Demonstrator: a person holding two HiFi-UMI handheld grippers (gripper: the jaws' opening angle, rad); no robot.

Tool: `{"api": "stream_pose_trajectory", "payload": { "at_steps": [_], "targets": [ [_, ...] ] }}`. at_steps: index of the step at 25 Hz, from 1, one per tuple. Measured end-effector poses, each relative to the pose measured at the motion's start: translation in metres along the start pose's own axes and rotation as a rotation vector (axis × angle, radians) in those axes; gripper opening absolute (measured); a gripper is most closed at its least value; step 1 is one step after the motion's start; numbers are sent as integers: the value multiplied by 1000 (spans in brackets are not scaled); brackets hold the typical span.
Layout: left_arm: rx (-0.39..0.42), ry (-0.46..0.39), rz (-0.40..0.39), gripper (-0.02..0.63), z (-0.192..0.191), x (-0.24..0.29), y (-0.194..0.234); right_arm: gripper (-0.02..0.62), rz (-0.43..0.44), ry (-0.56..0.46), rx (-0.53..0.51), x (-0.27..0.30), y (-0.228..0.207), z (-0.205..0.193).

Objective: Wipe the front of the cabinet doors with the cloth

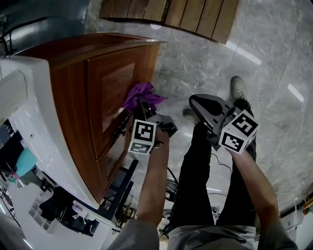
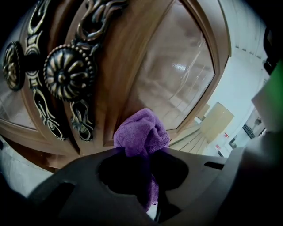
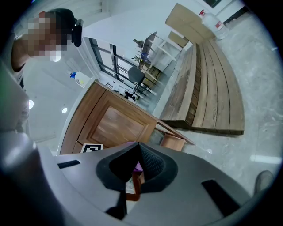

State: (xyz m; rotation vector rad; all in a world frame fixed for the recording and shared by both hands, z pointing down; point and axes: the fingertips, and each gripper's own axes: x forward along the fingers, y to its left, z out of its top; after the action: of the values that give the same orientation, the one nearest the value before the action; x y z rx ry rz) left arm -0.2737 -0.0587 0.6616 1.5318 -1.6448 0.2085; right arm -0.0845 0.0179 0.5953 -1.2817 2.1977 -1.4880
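The purple cloth (image 1: 142,95) is bunched against the front of the brown wooden cabinet door (image 1: 115,83). My left gripper (image 1: 141,106) is shut on it, just right of the door. In the left gripper view the cloth (image 2: 141,131) bulges out beyond the closed jaws and rests on the door's frame, below two ornate round metal knobs (image 2: 68,73). The door's glossy panel (image 2: 177,75) lies to the right. My right gripper (image 1: 196,101) hangs apart over the floor, shut and empty. In the right gripper view its jaws meet at the tip (image 3: 138,149), with the cabinet door (image 3: 117,123) beyond.
A white countertop (image 1: 34,112) runs over the cabinet at the left. A slatted wooden platform (image 1: 171,12) lies on the marble floor (image 1: 205,58) past the cabinet. The person's dark trouser legs and a shoe (image 1: 238,87) are below the grippers. Clutter and cables lie at the lower left.
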Motion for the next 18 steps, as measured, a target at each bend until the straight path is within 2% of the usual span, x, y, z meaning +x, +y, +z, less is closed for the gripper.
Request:
{"api": "stream_pose_trajectory", "payload": {
  "at_steps": [18],
  "targets": [
    [3,9,-22,67,2,17,-26,11,-6,-37,10,2,-13,26]
  ]
}}
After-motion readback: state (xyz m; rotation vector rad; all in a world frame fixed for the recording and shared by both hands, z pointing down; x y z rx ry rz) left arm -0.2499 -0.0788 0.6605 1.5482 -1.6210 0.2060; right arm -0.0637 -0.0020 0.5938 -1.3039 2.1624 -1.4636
